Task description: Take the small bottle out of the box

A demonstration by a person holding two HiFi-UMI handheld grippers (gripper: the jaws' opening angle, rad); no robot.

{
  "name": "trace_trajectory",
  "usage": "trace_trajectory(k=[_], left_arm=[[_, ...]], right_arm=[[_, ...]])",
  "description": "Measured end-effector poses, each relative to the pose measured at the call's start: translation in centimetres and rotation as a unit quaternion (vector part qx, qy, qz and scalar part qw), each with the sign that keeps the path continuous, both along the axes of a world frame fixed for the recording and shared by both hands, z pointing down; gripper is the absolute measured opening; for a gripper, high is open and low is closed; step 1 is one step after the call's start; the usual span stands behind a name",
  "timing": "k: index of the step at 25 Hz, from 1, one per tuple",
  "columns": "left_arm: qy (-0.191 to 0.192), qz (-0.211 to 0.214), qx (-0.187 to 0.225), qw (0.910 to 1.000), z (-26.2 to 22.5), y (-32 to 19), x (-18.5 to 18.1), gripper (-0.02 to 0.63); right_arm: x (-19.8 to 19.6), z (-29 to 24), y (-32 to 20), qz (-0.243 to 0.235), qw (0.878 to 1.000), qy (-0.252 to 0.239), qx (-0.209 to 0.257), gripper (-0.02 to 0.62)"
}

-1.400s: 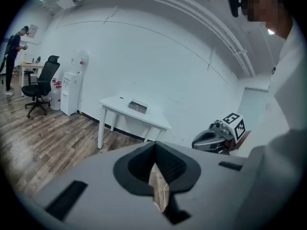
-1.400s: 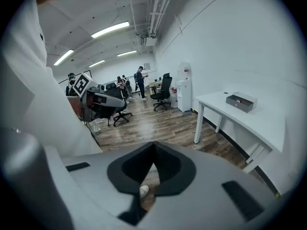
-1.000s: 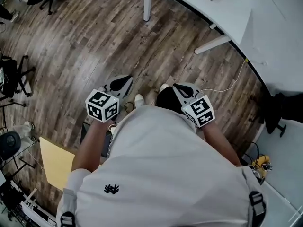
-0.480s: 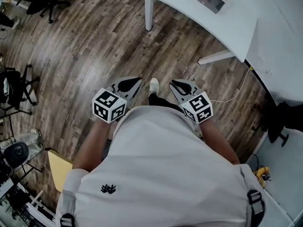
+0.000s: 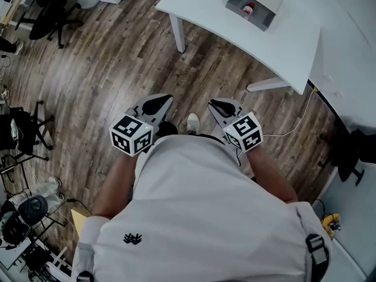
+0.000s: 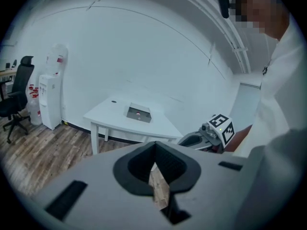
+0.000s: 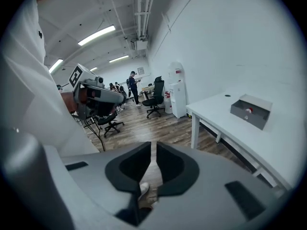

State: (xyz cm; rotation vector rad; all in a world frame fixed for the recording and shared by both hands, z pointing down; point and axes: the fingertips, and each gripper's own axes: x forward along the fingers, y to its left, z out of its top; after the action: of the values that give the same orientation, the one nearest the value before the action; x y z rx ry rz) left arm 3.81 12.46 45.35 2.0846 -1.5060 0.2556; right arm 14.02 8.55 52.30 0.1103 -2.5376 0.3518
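A grey open box (image 5: 252,7) stands on a white table (image 5: 282,34), and in it lies a small bottle with a red cap (image 5: 249,7). Both grippers hang over the wooden floor in front of the person's body, well short of the table. My left gripper (image 5: 154,104) has its tips together and holds nothing. The jaws of my right gripper (image 5: 220,106) are opening, with only a narrow slit and nothing between them. The box (image 7: 251,110) and the bottle's red cap (image 7: 248,110) show at the right of the right gripper view. The box (image 6: 138,113) is small and distant in the left gripper view.
Office chairs (image 5: 53,4) stand at the left on the wooden floor. A water dispenser (image 6: 50,99) stands by the wall left of the table. A thin cable (image 5: 288,122) runs across the floor under the table's right end. People (image 7: 132,85) stand far back.
The table and the box have come further into the head view from the top as the person steps toward them. Both grippers stay held in front of the body.
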Motion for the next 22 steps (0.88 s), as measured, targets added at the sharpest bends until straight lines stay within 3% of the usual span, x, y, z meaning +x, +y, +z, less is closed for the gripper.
trace_trajectory(k=[5, 12, 17, 22], left_arm=[[0.013, 0.034, -0.011, 0.9993, 0.9, -2.5, -1.9, 0.006], [0.021, 0.110, 0.005, 0.9937, 0.8, -8.1, -6.1, 0.006], [0.005, 0.193, 0.010, 0.9811, -0.3, -11.2, -8.7, 0.006], [0.021, 0.229, 0.004, 0.9732, -0.3, -12.2, -11.8, 0.006]], right_arm=[[-1.1, 0.6, -2.5, 0.033, 0.999, 0.016, -0.012, 0.037], [-3.8, 0.7, -7.5, 0.126, 0.991, 0.030, -0.017, 0.037], [-6.1, 1.0, -11.2, 0.205, 0.977, 0.018, -0.056, 0.037], [-6.7, 2.0, -15.5, 0.294, 0.950, 0.010, -0.103, 0.037]])
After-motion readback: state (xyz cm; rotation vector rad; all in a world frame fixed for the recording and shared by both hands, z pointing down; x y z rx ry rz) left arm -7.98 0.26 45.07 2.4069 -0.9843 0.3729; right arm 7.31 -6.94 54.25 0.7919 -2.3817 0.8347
